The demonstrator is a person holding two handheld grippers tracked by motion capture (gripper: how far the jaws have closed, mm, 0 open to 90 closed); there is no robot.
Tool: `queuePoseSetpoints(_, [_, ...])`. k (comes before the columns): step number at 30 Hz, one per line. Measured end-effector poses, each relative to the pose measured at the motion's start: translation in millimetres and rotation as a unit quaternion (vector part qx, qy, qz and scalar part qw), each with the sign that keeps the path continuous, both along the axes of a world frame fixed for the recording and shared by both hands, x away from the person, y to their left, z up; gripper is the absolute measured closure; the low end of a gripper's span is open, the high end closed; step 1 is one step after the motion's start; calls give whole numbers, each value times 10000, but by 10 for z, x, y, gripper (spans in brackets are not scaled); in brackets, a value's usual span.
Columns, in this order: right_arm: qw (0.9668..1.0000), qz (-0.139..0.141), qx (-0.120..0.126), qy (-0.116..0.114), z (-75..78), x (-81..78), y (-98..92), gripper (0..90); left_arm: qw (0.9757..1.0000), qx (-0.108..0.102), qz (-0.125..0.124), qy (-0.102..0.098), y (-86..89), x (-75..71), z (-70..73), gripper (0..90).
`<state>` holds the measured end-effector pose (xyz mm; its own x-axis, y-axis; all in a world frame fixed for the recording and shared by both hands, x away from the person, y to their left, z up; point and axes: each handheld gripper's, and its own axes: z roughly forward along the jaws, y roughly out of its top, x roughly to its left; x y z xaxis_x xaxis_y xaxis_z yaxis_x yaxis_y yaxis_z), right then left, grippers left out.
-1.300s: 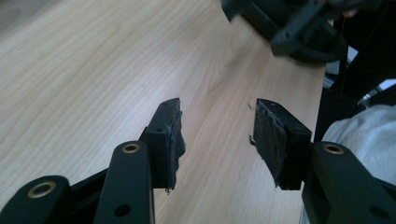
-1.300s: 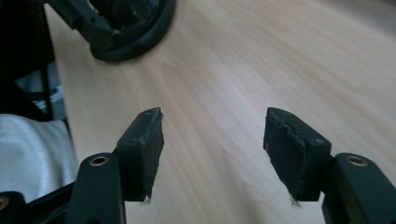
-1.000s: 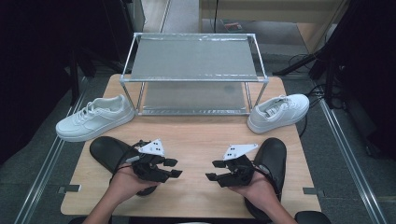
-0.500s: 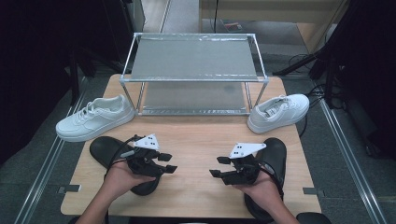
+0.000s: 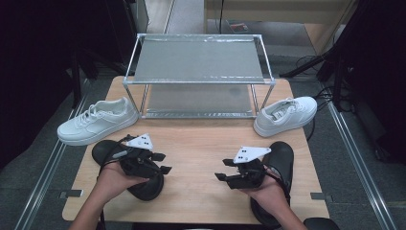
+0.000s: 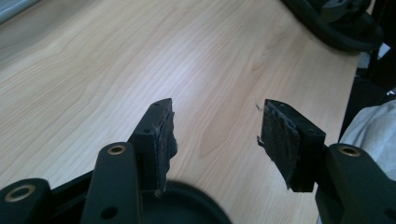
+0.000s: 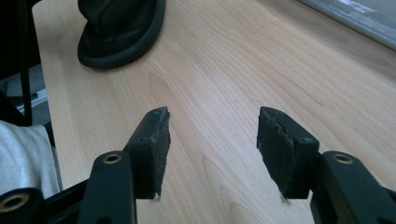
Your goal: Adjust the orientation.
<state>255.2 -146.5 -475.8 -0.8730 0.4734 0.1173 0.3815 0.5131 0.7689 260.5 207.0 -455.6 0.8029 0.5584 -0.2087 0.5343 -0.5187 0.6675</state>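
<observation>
High view: the left hand-held gripper (image 5: 160, 163) has slid left over the near-left black shoe (image 5: 143, 184), its jaws just opening, nothing between them. The right hand-held gripper (image 5: 225, 170) hovers beside the near-right black shoe (image 5: 280, 160).

Left gripper view: jaws wide over bare desk (image 6: 93, 70), so the shoe looks released.

Right gripper view: jaws wide, empty.

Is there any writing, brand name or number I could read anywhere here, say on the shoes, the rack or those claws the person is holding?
None can be read.
White shoes: no legible brand or logo.
Black shoes: no markings visible.
Metal rack: plain shelves, no label.
Grey plates on the left claw and right claw: small dark dots, no letters.
Wooden table: bare grain.
</observation>
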Motion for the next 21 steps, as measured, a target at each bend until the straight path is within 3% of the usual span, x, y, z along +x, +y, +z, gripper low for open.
queuePoseSetpoints(4, [10000, -7, 26, -67, 9, 18, -12, 454, 9997, 100, 210, -111, 153, -9, 10, 451])
queuePoseSetpoints(11, [9999, 100, -49, -54, -4, 39, 46, 453, 9988, 62, 488, -80, 405, -60, 21, 449])
queuePoseSetpoints(17, [9998, 177, -47, -117, 3, 49, 75, 452, 9969, 301, 723, -65, 600, -139, -32, 445])
queuePoseSetpoints(21, [9998, 148, -50, -127, 8, 60, 81, 451, 9960, 273, 848, -20, 715, -203, -57, 444])
